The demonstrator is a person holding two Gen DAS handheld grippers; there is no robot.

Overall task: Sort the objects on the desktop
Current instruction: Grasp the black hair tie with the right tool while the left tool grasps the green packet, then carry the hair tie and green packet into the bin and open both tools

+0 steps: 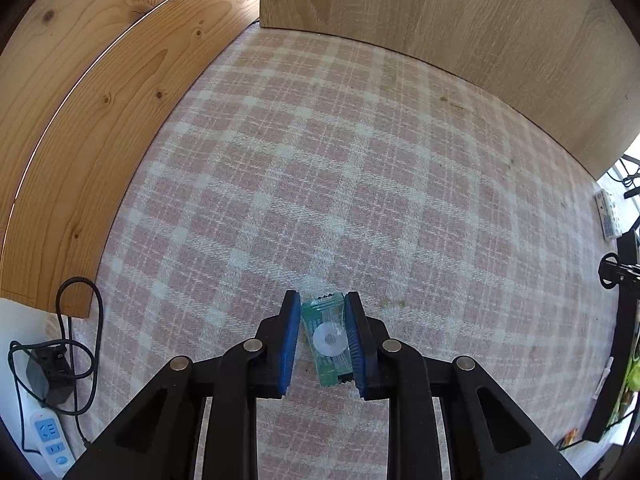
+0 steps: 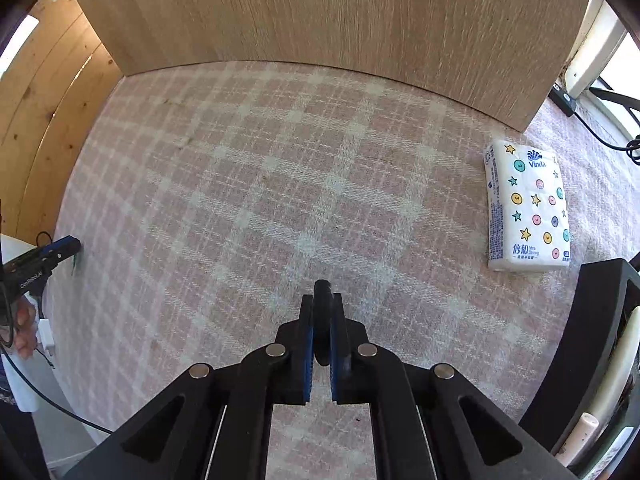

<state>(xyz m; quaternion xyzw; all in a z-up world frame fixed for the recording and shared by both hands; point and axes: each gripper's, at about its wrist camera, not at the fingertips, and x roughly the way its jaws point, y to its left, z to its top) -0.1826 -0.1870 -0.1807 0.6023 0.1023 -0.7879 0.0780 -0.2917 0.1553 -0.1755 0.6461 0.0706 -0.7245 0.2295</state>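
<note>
A pink plaid cloth [image 1: 320, 160] covers the desk, boxed by wooden panels [image 2: 340, 12] at the far side. A tissue pack [image 2: 527, 206] lies far right. The left gripper [image 1: 322, 336] grasps a green sachet [image 1: 326, 340]; the right gripper [image 2: 322, 332] is clenched on a slim black object [image 2: 322, 320]. Keep both clenched firmly and lift clear before carrying.

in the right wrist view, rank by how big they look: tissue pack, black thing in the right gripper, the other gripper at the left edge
1. tissue pack
2. left gripper and black object in the right gripper: similar; the object is much nearer the camera, so unranked.
</note>
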